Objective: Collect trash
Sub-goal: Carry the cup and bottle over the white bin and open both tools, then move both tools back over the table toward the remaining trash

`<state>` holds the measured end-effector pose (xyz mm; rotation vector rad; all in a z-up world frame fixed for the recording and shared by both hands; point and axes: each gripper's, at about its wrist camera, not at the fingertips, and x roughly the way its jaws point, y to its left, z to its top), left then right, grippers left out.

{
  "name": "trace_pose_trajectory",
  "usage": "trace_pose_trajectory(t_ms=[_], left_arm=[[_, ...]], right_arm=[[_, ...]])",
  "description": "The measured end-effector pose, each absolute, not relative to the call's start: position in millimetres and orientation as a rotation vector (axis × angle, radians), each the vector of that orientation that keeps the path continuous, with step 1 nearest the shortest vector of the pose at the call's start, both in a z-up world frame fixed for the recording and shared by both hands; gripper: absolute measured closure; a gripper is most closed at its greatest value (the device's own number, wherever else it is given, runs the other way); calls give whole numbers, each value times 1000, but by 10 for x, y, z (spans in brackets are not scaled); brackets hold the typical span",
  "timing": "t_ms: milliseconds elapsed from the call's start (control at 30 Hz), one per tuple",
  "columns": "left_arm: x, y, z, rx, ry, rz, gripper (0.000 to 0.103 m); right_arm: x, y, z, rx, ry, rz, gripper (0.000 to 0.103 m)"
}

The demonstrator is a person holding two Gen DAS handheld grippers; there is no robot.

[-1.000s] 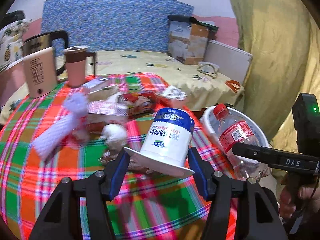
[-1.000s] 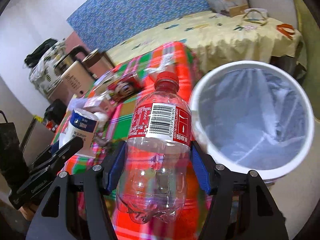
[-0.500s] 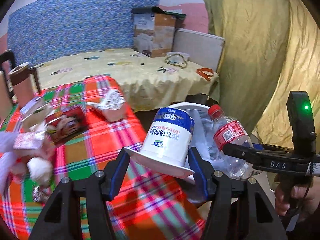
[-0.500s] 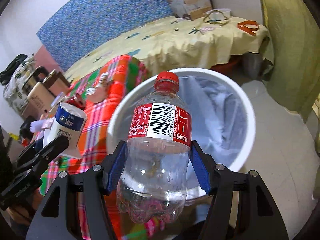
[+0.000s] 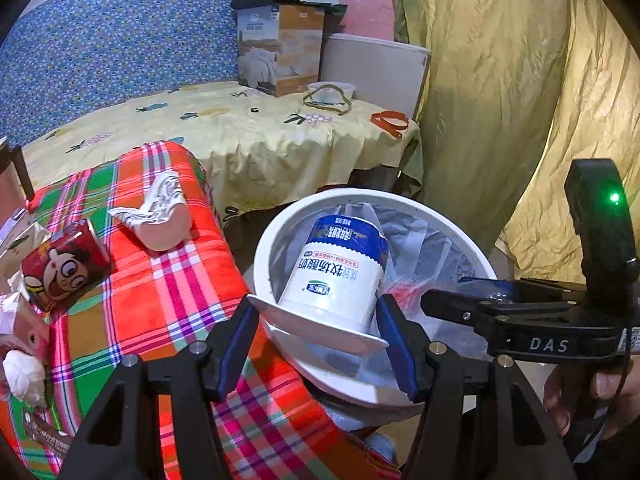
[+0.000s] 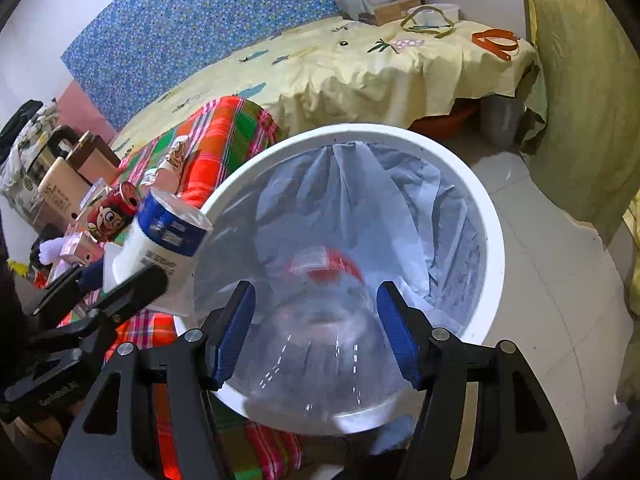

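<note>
My left gripper [image 5: 318, 338] is shut on a white and blue yogurt cup [image 5: 336, 276], held upside down over the rim of the white lined trash bin [image 5: 404, 200]. The cup also shows in the right wrist view [image 6: 160, 240]. My right gripper [image 6: 316, 330] is open over the bin [image 6: 494, 248]. A clear plastic bottle with a red label [image 6: 320, 320] is blurred between the jaws, dropping into the bin. The right gripper shows in the left wrist view [image 5: 448, 304] over the bin's right side.
A plaid-covered table [image 5: 160, 288] left of the bin holds a red cartoon can [image 5: 60, 268], a crushed paper cup [image 5: 160, 216], tissue [image 5: 22, 376] and wrappers. A yellow-sheeted bed [image 5: 240, 132] lies behind. A yellow curtain [image 5: 500, 100] hangs at right.
Both grippers moved right from the table to above the bin. The right gripper opened and let go of the bottle, which is falling. The left still holds the cup.
</note>
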<state>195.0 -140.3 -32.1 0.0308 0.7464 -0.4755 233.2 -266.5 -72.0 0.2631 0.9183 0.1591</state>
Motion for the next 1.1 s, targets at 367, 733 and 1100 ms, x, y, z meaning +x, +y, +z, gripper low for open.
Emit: trace_pose_trajectory(t_ms=[367,733,1100], left_arm=[[1960,-1484,-360,42,753,-490,38],[1809,-1328,-242,1,717,-470,31],[1422,-908,-145,-58,683,-384,32]], right_arm=[[2167,-2844,-593,334,846,122,37],[2035,-2801,-461,342,789,133,37],[1802,-2545,-363,281,759,186,37]])
